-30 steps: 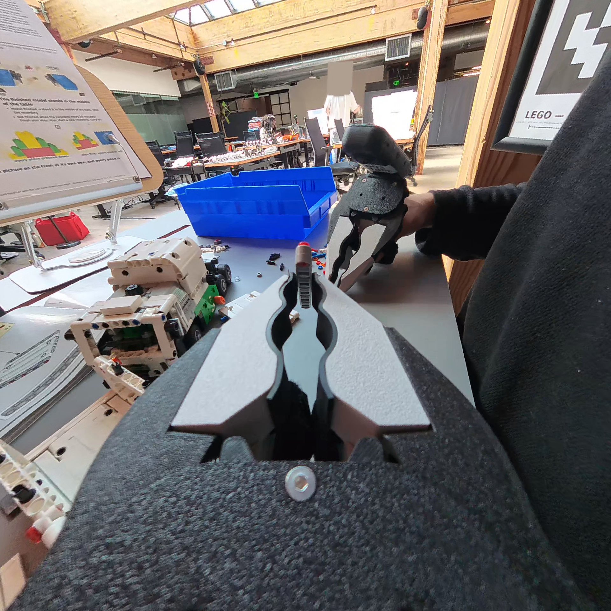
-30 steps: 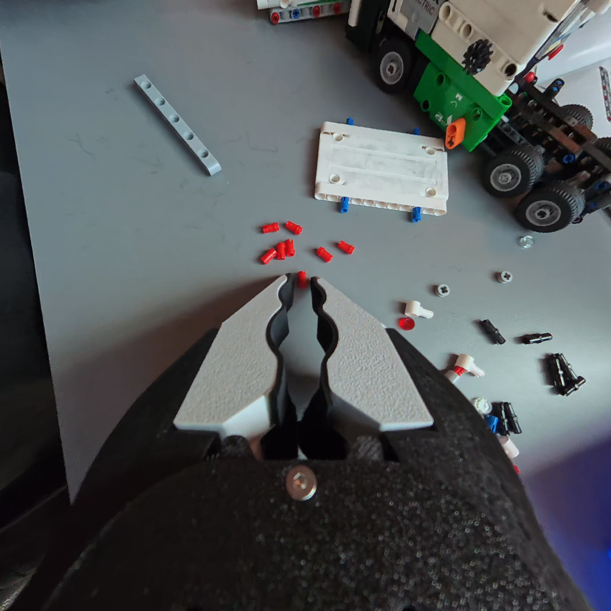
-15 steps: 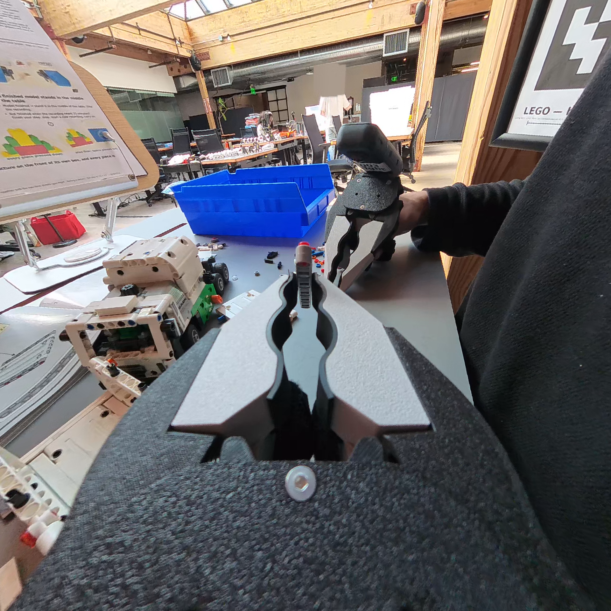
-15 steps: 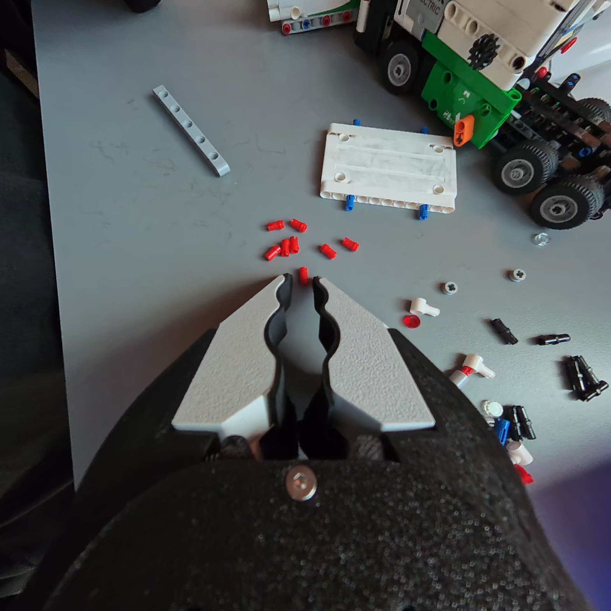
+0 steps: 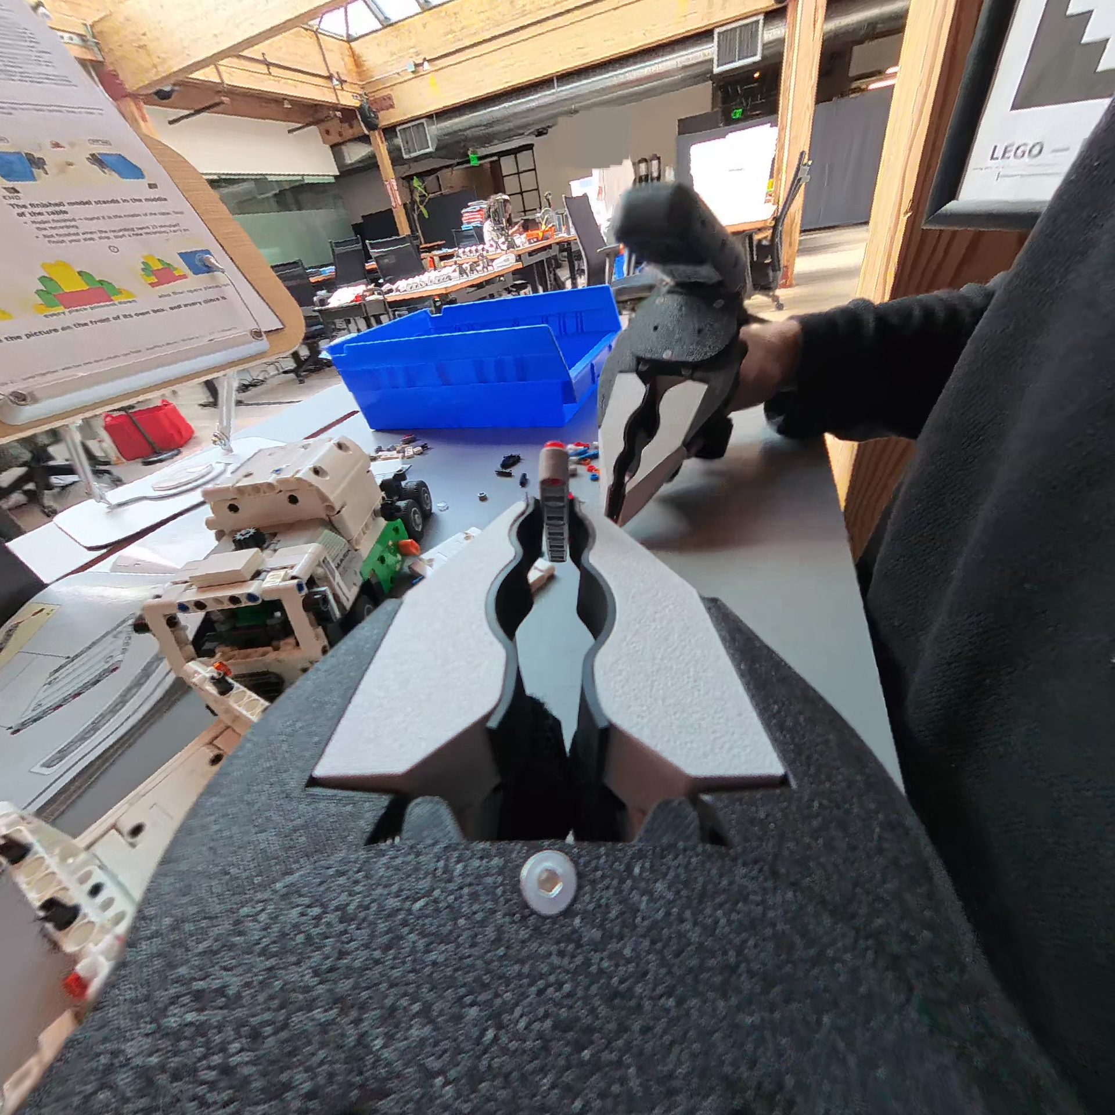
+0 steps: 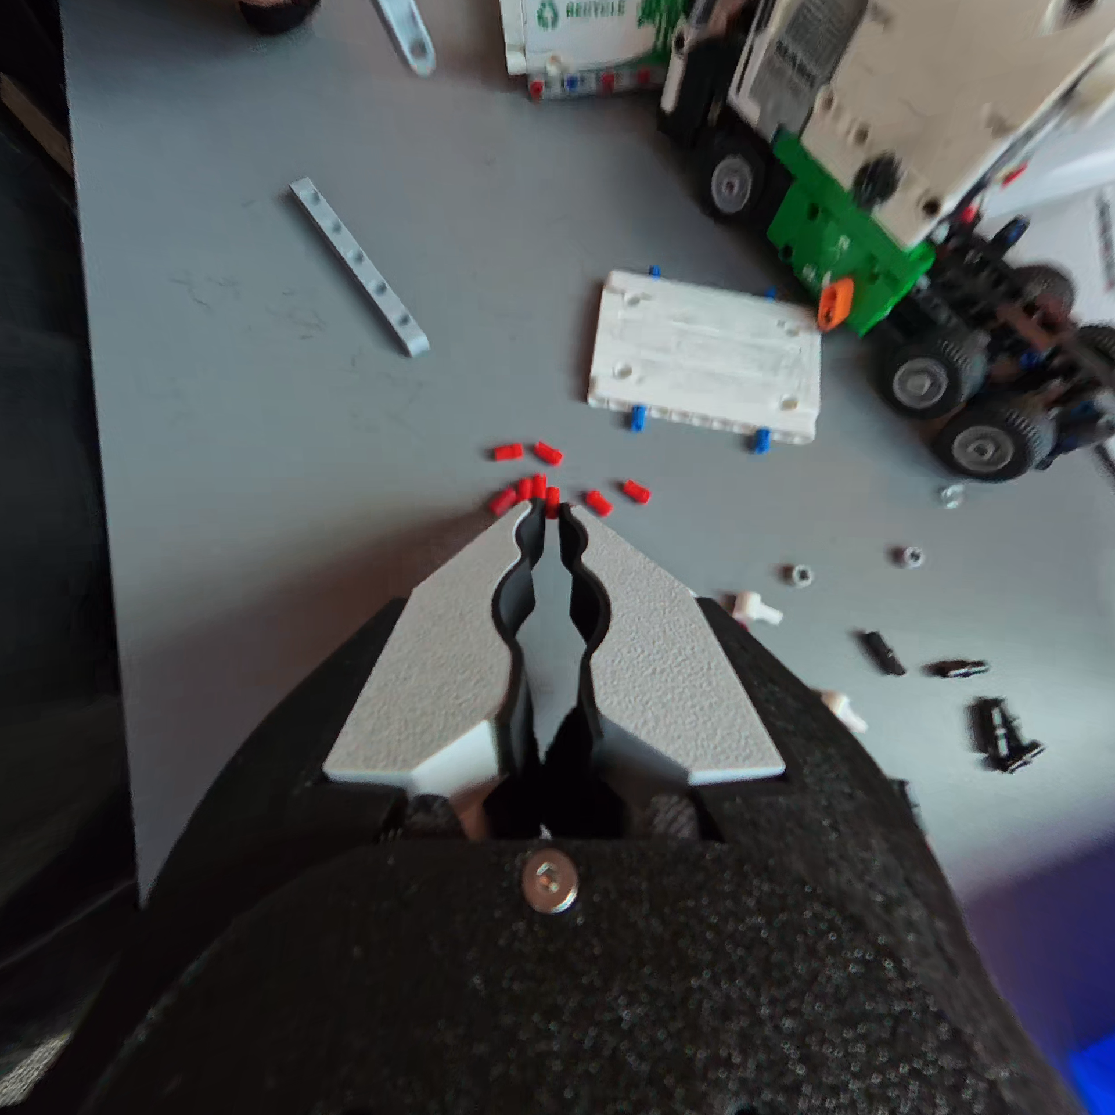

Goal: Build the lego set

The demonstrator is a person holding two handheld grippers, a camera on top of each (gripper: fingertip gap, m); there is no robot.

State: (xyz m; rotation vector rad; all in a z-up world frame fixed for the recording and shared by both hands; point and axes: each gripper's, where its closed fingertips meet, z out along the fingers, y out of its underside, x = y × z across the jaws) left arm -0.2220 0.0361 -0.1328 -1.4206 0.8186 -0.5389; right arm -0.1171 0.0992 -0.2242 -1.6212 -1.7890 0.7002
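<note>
My left gripper [image 5: 555, 513] is shut on a short grey toothed piece [image 5: 554, 531] with a red pin on its top, held upright above the grey table [image 5: 754, 573]. My right gripper [image 6: 550, 511] points down at the table, its jaws narrowed onto a small red pin [image 6: 552, 498] at the near edge of a cluster of loose red pins [image 6: 546, 452]. It also shows in the left wrist view [image 5: 621, 507], tips at the table. The white and green truck model [image 6: 844, 151] stands beyond; it also shows in the left wrist view [image 5: 289, 531]. A white panel [image 6: 706, 356] with blue pins lies flat beside it.
A grey beam [image 6: 359, 265] lies to the left of the pins. Black pins [image 6: 1001, 736] and small white connectors [image 6: 754, 606] are scattered on the right. A blue bin [image 5: 476, 374] stands at the back. An instruction board [image 5: 108, 253] stands on the left. The table edge [image 6: 96, 482] runs along the left. The grippers' ends are close to 15 cm from one another.
My right gripper's jaws have closed from a small gap onto the red pin, and its view is now blurred by motion. My left gripper still holds the toothed piece, almost unmoved.
</note>
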